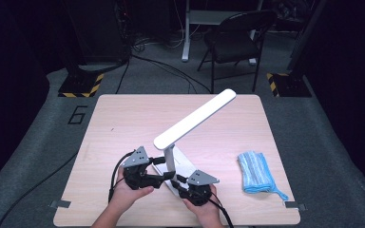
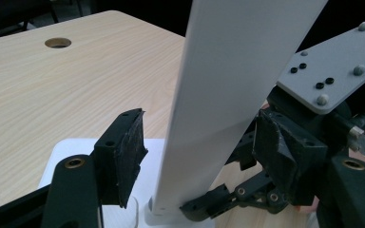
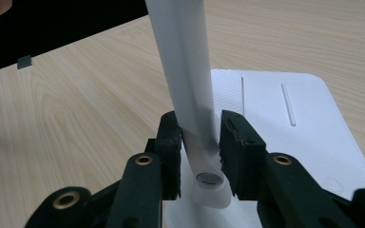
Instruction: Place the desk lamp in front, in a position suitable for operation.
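Nearest us, our right gripper (image 3: 199, 142) clamps the lamp's stem (image 3: 187, 80) near its base (image 3: 285, 118); our left gripper (image 2: 199, 142) straddles it, jaws wide. Next, we judge, fold the lamp.

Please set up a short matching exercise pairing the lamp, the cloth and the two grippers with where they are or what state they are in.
Things:
1. left gripper
2. right gripper
3. blue cloth
4. lamp head

States:
A. lies folded near the table's right edge
B. slants up and away over the table
C. jaws clamped on the foot of the lamp's arm
D. jaws open on either side of the lamp's arm

Pairs: 1-D, 2-C, 3-A, 4-B
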`<state>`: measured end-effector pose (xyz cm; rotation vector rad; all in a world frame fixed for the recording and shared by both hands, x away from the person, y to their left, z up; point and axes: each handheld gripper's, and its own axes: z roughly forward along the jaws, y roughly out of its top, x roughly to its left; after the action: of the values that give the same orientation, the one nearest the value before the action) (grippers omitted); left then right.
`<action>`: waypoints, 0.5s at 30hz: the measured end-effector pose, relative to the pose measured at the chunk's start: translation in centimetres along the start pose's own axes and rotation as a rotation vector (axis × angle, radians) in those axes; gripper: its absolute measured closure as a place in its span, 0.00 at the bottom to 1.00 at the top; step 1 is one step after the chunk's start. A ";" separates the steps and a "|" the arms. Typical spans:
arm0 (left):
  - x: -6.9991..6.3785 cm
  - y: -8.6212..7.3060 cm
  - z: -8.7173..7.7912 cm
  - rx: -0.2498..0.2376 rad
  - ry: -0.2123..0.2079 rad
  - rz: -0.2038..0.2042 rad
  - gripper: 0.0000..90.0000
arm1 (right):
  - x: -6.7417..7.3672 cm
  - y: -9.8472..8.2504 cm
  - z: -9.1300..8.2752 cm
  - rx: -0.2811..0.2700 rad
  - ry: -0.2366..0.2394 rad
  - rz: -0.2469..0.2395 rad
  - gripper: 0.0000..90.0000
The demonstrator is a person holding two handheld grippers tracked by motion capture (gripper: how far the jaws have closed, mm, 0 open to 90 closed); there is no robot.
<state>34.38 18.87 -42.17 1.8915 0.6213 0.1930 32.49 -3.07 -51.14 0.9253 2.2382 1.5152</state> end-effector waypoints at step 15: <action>1.2 -0.2 -1.2 -0.013 0.095 -0.028 0.46 | -1.1 0.0 -2.0 0.015 -0.061 -0.026 0.54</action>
<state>34.82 20.52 -42.03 1.8684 0.7084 0.2696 32.23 -5.19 -50.43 0.9304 2.2126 1.4415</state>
